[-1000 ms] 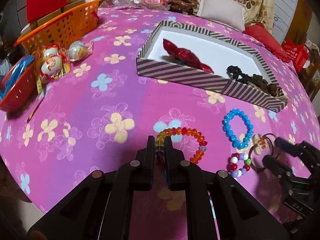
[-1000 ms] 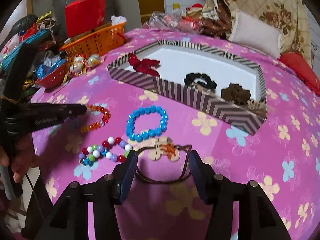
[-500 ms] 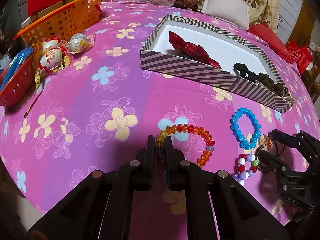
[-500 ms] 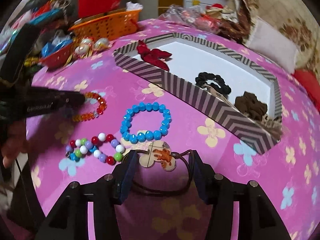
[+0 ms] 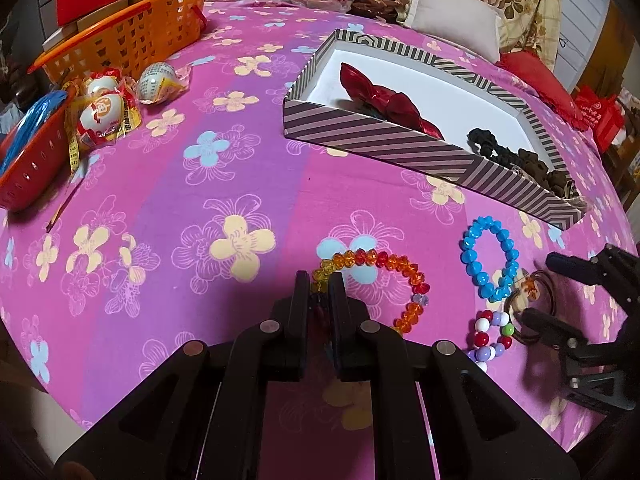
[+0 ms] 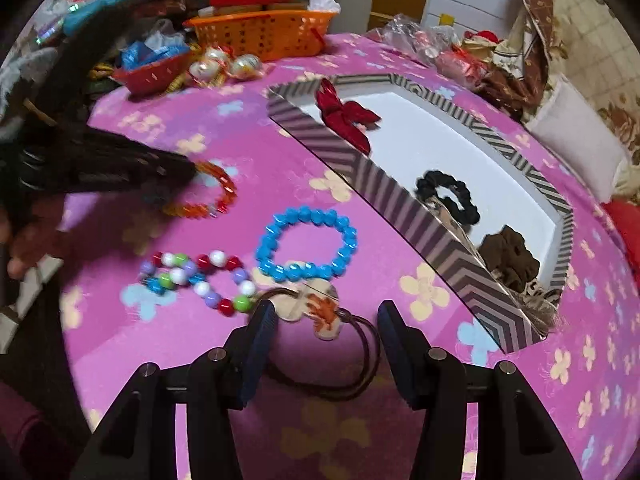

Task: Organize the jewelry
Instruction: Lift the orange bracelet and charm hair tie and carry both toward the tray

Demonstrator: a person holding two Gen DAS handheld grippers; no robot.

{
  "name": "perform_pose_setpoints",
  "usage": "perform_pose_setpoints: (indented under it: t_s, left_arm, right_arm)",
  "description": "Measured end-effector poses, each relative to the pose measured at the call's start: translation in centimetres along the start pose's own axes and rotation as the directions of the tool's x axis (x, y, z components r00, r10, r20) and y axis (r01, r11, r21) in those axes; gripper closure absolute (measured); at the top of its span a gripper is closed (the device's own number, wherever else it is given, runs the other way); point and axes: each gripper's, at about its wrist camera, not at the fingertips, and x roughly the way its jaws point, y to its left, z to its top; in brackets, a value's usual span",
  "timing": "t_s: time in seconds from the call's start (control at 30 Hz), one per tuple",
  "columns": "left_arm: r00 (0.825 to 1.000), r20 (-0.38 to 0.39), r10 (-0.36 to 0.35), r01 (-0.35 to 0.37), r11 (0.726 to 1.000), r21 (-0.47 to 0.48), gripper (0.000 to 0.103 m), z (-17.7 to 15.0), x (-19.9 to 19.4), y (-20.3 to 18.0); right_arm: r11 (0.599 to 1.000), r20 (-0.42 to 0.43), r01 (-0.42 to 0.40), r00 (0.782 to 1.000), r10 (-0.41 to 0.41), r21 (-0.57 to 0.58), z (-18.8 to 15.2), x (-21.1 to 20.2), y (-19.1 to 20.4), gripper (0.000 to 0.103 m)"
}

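The left gripper (image 5: 320, 282) has its jaws pinched nearly together on the near end of the orange-red bead bracelet (image 5: 384, 268), whose loop runs off toward 1 o'clock on the pink flowered cloth (image 5: 160, 200); the clamped beads sit in shadow, so the hold looks firm but is not certain. The right gripper (image 6: 322, 314) stands wide apart, its fingers straddling the brown hair tie (image 6: 352, 364) with the wooden flower charm (image 6: 316, 308) between the tips; it grips nothing yet.

The step in hand seems to be the pickup of both pieces. Next, the right jaws need to close on the cord or charm, then both loads must lift over the striped box wall (image 6: 392, 200) at 1 o'clock and drop onto the white floor.

Around the right gripper: the multicoloured bead bracelet (image 6: 200, 276) at 10 o'clock nearly touches the charm, and the blue bead bracelet (image 6: 308, 242) lies just beyond at 12, so closing could snag either. In the box, the red bow (image 6: 346, 118), black scrunchie (image 6: 448, 196) and brown scrunchie (image 6: 510, 258) crowd the near edge. The orange basket (image 5: 120, 40), red bowl (image 5: 28, 164) and wrapped eggs (image 5: 104, 110) lie well apart at 10 o'clock.
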Motion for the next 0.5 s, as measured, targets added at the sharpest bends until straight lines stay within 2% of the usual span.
perform_pose_setpoints:
  t_s: [0.1,0.33,0.5]
  left_arm:
    - [1.000,-0.001,-0.003,0.003,1.000,-0.001,0.095,0.0,0.0,0.0]
    - [1.000,0.003,-0.002,0.002,1.000,-0.005,0.095,0.1,0.1,0.0]
    - [1.000,-0.005,0.003,-0.003,1.000,0.002,0.095,0.3,0.2,0.0]
  right_arm:
    - [0.994,-0.031,-0.107,0.994,0.108,0.038,-0.2,-0.4,-0.4,0.051]
    - [0.992,0.011,-0.083,0.997,0.083,0.092,-0.5,-0.4,-0.9,0.051]
    - [0.998,-0.012,-0.051,0.999,0.051,0.024,0.3,1.1,0.0,0.051]
